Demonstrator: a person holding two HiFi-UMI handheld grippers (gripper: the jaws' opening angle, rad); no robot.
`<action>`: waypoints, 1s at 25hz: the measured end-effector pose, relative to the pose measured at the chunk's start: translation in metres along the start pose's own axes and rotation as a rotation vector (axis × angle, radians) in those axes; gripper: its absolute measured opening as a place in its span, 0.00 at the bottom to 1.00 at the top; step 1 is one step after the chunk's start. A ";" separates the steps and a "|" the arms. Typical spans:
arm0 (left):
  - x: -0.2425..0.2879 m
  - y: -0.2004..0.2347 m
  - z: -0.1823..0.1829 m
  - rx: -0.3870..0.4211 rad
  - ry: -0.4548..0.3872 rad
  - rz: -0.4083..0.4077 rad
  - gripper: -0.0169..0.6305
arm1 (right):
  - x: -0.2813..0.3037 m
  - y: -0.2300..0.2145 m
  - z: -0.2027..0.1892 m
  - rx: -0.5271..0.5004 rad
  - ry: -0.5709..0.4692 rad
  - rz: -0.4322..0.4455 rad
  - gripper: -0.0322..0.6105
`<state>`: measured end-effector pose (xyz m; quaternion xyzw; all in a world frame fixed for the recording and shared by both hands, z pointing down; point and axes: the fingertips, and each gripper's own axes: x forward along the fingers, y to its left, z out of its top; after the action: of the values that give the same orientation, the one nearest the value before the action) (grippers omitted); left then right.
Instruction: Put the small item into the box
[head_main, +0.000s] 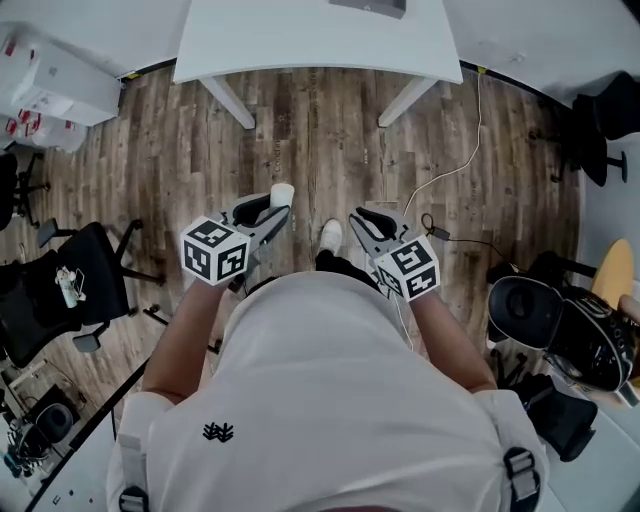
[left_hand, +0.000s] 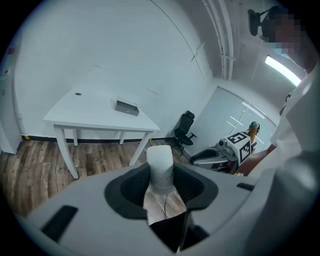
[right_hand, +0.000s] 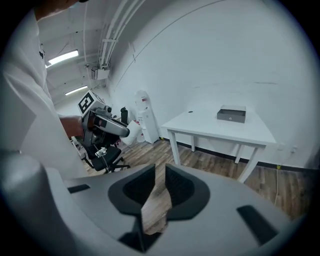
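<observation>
My left gripper is shut on a small white item, held in front of my body above the wooden floor. In the left gripper view the white item stands upright between the jaws of the left gripper. My right gripper is beside it with a narrow gap between its jaws; in its own view the right gripper holds nothing. The grey box lies on the white table some way ahead, seen also as the box and the box.
A black office chair stands at my left, with more chairs and a dark bin at my right. A white cable runs across the floor. White cartons sit at the far left. My shoe shows below.
</observation>
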<state>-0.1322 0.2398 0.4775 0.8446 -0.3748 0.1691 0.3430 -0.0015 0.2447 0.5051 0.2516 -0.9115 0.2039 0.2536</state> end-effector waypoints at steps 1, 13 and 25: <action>0.009 0.002 0.008 0.000 0.001 0.002 0.27 | 0.001 -0.010 0.001 0.005 -0.003 0.001 0.15; 0.090 0.026 0.076 -0.014 0.006 -0.045 0.27 | 0.012 -0.091 0.007 0.111 0.011 -0.033 0.13; 0.154 0.113 0.177 0.069 0.052 -0.197 0.27 | 0.048 -0.166 0.077 0.199 0.001 -0.259 0.12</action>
<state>-0.1100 -0.0190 0.4867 0.8839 -0.2747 0.1691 0.3385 0.0285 0.0576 0.5119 0.3910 -0.8465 0.2590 0.2522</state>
